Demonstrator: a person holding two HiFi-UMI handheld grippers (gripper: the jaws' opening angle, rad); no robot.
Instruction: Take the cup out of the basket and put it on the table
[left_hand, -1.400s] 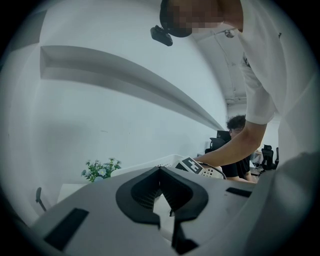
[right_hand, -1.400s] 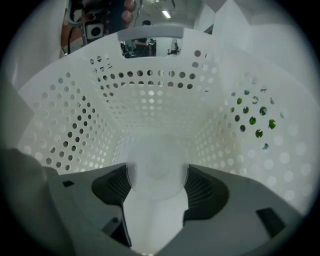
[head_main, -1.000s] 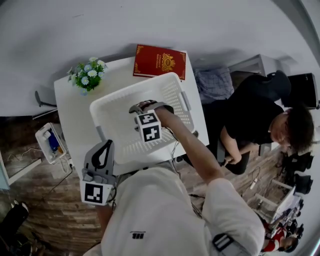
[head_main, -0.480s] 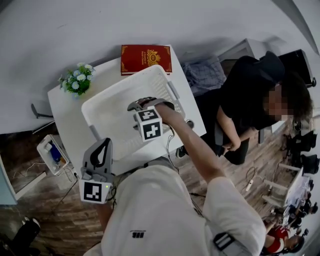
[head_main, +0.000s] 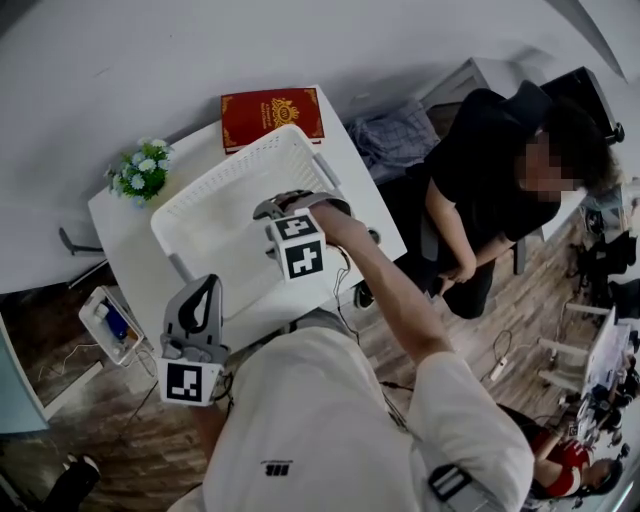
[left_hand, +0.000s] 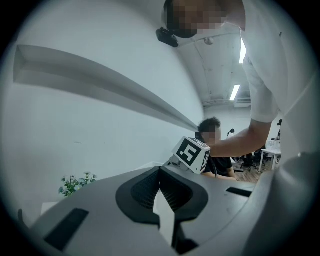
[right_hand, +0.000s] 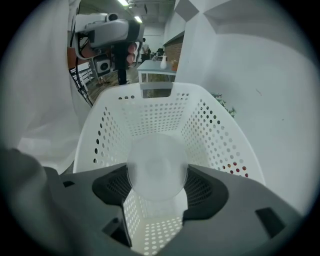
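Note:
A translucent plastic cup sits between the jaws of my right gripper, which is shut on its sides and points steeply down. The cup hangs above the floor of the white perforated basket. In the head view the right gripper hovers over the basket and hides the cup. My left gripper is held off the table's near edge, fingertips together and nothing in them. In the left gripper view its jaws meet at the tip, and the right gripper's marker cube shows beyond them.
The basket fills most of the white table. A red book lies at the table's far end and a small flower pot at its far left corner. A person in black sits close to the table's right side.
My right gripper has lifted with the cup still in it. The left gripper shifted slightly. The head view has swung, so table and basket sit further left in the picture.

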